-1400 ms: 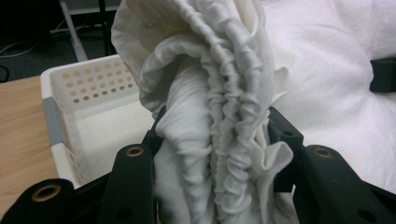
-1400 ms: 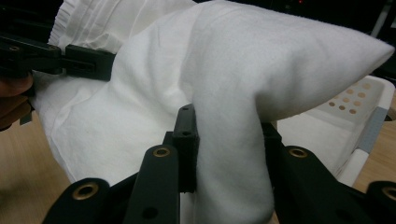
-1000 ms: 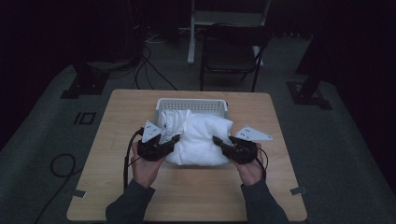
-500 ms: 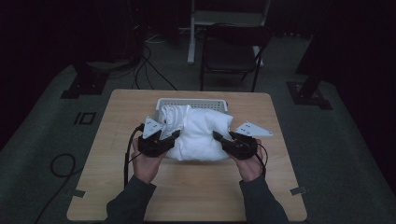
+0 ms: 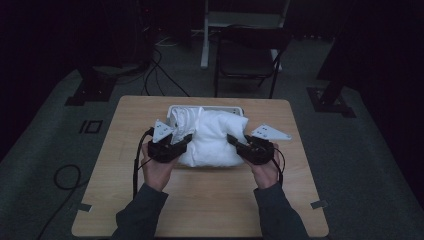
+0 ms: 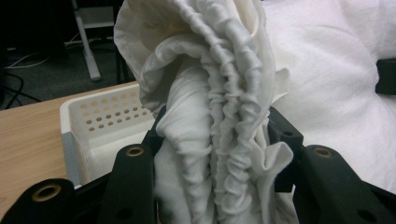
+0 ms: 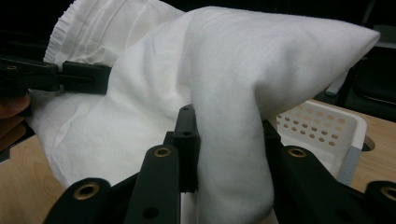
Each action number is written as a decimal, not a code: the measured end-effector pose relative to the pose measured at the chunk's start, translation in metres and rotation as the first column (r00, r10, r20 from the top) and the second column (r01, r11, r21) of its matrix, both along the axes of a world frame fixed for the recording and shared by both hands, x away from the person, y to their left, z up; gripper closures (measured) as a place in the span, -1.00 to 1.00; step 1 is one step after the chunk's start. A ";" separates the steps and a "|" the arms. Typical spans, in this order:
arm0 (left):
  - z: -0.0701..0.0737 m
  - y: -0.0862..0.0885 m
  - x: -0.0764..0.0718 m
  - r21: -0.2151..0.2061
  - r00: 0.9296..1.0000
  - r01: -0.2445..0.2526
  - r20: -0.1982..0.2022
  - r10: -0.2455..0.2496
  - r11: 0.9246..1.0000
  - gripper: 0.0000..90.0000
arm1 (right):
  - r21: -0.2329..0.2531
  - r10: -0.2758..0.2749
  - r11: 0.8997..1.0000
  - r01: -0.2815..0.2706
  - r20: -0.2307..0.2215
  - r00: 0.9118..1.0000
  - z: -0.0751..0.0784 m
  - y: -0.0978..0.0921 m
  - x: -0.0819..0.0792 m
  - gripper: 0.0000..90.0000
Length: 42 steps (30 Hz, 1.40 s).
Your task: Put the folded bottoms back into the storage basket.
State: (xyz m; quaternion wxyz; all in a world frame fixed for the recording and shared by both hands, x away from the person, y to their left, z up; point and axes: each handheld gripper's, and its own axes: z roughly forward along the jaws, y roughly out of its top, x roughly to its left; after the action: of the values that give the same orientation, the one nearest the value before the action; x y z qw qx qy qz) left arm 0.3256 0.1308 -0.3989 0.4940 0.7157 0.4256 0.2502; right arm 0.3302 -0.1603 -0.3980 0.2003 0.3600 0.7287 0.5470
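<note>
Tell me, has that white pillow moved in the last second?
Yes. The white pillow has shifted away from the person, farther over the white basket at the table's far side.

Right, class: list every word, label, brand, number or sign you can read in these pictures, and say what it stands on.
None can be read.
The white pillow, its gathered pillowcase and the perforated white basket carry no print.
The left gripper, the right gripper and the wooden table bear no lettering.
The square mark on the floor is an outline, not text.

High view looks down; both gripper views closely share the pillow [image 6: 322, 88].
</note>
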 end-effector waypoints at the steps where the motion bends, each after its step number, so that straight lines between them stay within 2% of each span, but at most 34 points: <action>1: 0.000 0.000 0.001 -0.001 1.000 0.001 -0.001 -0.001 1.000 0.23 | 0.001 0.001 1.000 -0.001 0.001 1.000 0.000 0.000 0.001 0.58; 33: 0.008 -0.002 0.023 -0.045 0.999 -0.034 -0.013 0.033 0.998 0.24 | 0.010 -0.036 0.999 0.036 0.005 0.999 0.011 0.003 0.022 0.58; 42: 0.012 -0.001 0.030 -0.043 0.999 -0.036 -0.017 0.035 0.998 0.23 | 0.011 -0.043 0.999 0.043 0.005 0.999 0.014 0.005 0.028 0.58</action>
State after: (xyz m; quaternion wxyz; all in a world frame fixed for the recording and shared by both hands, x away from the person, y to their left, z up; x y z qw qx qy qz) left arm 0.3552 0.1293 -0.3872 0.5013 0.6993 0.4475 0.2436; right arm 0.3585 -0.1557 -0.3843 0.2118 0.3751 0.7175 0.5474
